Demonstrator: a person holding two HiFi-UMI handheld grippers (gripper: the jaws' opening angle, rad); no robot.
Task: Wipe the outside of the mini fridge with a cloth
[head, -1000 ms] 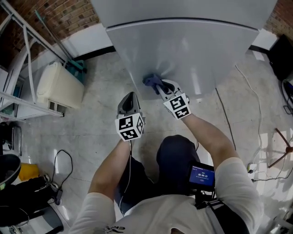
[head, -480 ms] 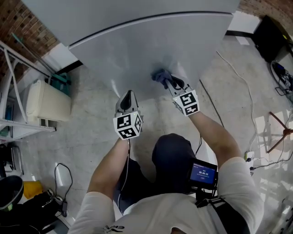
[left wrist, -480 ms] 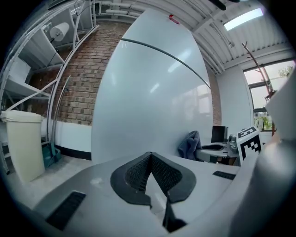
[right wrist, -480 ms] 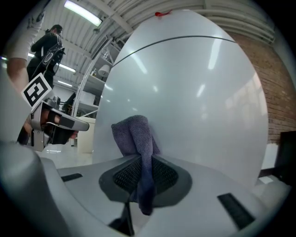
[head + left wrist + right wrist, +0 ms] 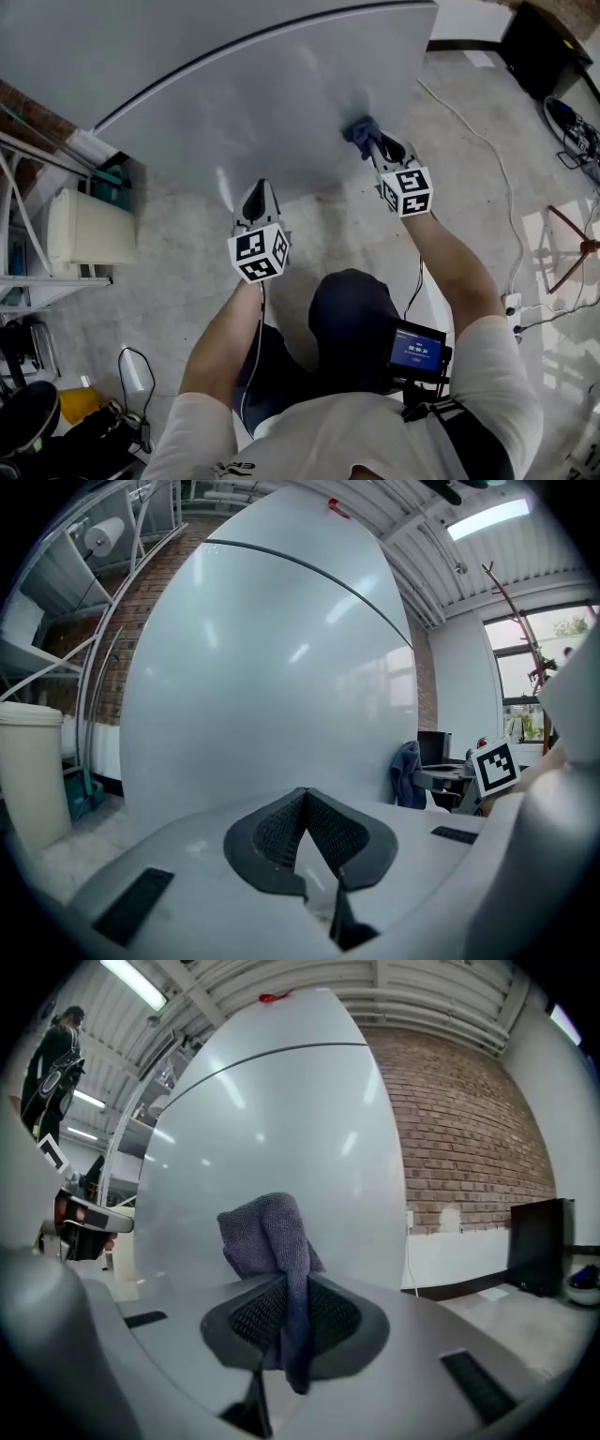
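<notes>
**A bare workshop hall**

Brick wall (image 5: 469,1138) fills the right of the right gripper view. A ribbed metal roof (image 5: 431,997) with a strip light (image 5: 141,983) runs along the top. In the head view, a metal rack (image 5: 37,281) stands at the left on a pale hard floor (image 5: 169,281).

Wields two tools on bare forearms that reach forward from short white sleeves. Carries the left tool (image 5: 260,192) just left of centre in the head view, with the left forearm (image 5: 225,337) rising from the lower left, the elbow bent, the marker cube facing the camera and the tip aimed at the top of the frame. Shows its jaws closed tip against tip in the left gripper view. Stretches the right forearm (image 5: 450,272) further out, setting the right tool (image 5: 375,145) upper right of centre, higher than the left and angled toward the upper left. Clamps the right jaws on a fold of grey-blue cloth (image 5: 267,1232), bunched above the tips and trailing down between the pads
</notes>
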